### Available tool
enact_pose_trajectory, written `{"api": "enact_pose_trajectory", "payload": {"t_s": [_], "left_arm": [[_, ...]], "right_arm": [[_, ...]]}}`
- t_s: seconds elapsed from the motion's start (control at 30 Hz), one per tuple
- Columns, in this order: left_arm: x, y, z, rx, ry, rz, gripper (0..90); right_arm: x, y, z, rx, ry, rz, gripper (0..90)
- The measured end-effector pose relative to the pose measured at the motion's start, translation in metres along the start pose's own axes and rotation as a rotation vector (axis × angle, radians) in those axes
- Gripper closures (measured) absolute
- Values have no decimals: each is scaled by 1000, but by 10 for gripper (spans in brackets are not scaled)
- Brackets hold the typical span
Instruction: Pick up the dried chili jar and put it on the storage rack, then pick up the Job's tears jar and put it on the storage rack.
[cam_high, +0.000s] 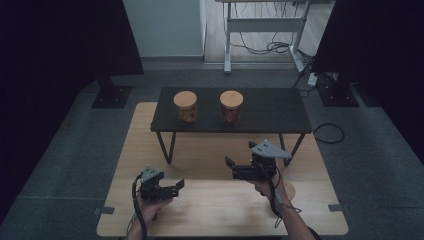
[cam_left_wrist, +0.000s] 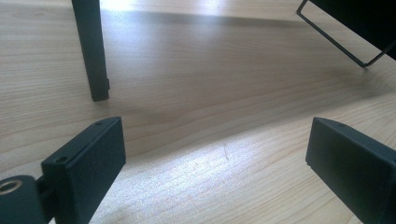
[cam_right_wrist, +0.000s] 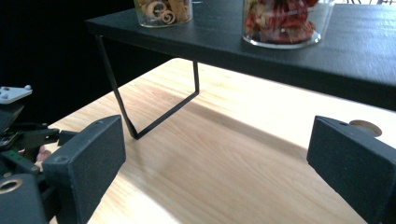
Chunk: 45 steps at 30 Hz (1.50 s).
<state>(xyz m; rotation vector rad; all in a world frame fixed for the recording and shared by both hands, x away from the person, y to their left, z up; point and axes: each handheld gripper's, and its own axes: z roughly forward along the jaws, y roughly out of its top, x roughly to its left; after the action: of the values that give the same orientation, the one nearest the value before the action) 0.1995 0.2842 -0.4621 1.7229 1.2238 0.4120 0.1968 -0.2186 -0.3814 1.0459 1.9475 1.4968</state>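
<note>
Two glass jars with round wooden lids stand on a low black bench (cam_high: 270, 110). The left jar (cam_high: 185, 106) (cam_right_wrist: 163, 11) holds pale ring-shaped pieces and the right jar (cam_high: 231, 106) (cam_right_wrist: 280, 21) holds reddish pieces. My left gripper (cam_high: 176, 185) (cam_left_wrist: 217, 140) hovers low over the wooden table (cam_high: 215, 207) at the front left, jaws open with nothing between them. My right gripper (cam_high: 240, 155) (cam_right_wrist: 217, 140) is held in front of the bench, below the right jar, also open with nothing in it.
The bench rests on thin black wire legs (cam_right_wrist: 140, 116) and a black leg (cam_left_wrist: 93, 51). A small round wooden disc (cam_right_wrist: 365, 127) is set in the tabletop at the right. Beyond the table are grey floor, dark curtains and a desk frame with cables (cam_high: 265, 30).
</note>
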Motion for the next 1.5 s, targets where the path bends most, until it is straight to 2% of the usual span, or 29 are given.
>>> {"api": "enact_pose_trajectory", "payload": {"t_s": [0.37, 0.67, 0.83, 0.97, 1.27, 1.5], "left_arm": [[-1, 0, 1, 7, -1, 5, 44], [0, -1, 1, 8, 5, 1, 44], [1, -1, 2, 16, 9, 1, 44], [0, -1, 3, 22, 11, 5, 44], [0, -2, 4, 26, 16, 7, 44], [0, -2, 5, 31, 18, 8, 44]], "right_arm": [[13, -36, -26, -29, -28, 18, 38], [12, -61, -29, -5, -35, 40, 33], [13, -72, -25, 22, -15, 41, 29], [14, -75, -20, 52, 2, 34, 28], [15, -77, -16, 73, 22, 32, 28], [11, -74, -15, 96, 59, 51, 8]]}}
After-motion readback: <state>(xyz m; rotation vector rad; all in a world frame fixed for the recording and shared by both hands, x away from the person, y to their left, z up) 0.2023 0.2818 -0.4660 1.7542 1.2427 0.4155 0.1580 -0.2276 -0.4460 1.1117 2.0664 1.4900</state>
